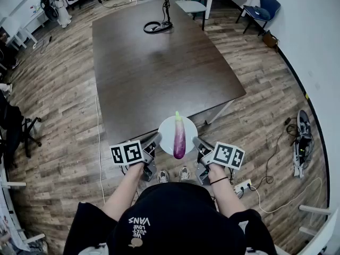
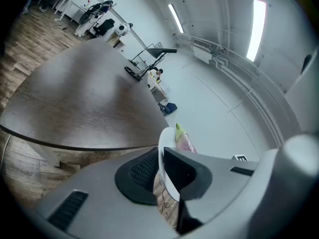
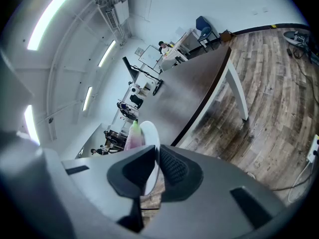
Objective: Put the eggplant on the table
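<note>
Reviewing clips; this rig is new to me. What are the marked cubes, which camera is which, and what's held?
No robot: a person holds a two-jaw gripper in each hand; the cubes belong to them. One picture is from a head camera, the others from a camera on each gripper. The left gripper and right gripper each clamp the rim of a plate carrying an eggplant, at the near edge of the table. A cable lies at its far end.
</note>
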`<move>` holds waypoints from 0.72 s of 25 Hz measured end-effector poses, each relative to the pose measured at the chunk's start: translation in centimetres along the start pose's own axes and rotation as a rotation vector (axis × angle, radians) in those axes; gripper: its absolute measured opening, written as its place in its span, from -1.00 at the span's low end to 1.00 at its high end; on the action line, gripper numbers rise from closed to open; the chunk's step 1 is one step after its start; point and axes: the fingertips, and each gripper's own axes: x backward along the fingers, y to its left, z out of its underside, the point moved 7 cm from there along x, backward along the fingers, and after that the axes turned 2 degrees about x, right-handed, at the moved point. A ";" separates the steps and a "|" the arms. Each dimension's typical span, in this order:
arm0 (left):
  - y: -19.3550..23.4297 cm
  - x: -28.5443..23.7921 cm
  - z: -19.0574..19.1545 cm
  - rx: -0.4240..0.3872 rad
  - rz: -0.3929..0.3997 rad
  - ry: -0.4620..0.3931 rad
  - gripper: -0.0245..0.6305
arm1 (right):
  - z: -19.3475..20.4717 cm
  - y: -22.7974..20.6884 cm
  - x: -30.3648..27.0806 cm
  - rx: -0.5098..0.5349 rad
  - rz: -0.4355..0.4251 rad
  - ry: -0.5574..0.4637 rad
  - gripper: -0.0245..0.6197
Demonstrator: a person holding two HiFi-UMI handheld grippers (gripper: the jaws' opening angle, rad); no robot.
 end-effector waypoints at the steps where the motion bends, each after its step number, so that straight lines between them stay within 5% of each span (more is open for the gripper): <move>1: 0.0 0.0 0.0 -0.001 -0.001 0.002 -0.84 | 0.0 -0.1 0.0 0.000 0.001 0.000 -0.81; 18: 0.3 -0.3 -0.5 0.002 0.001 0.007 -0.84 | -0.1 -0.1 -0.4 -0.015 -0.017 -0.020 -0.81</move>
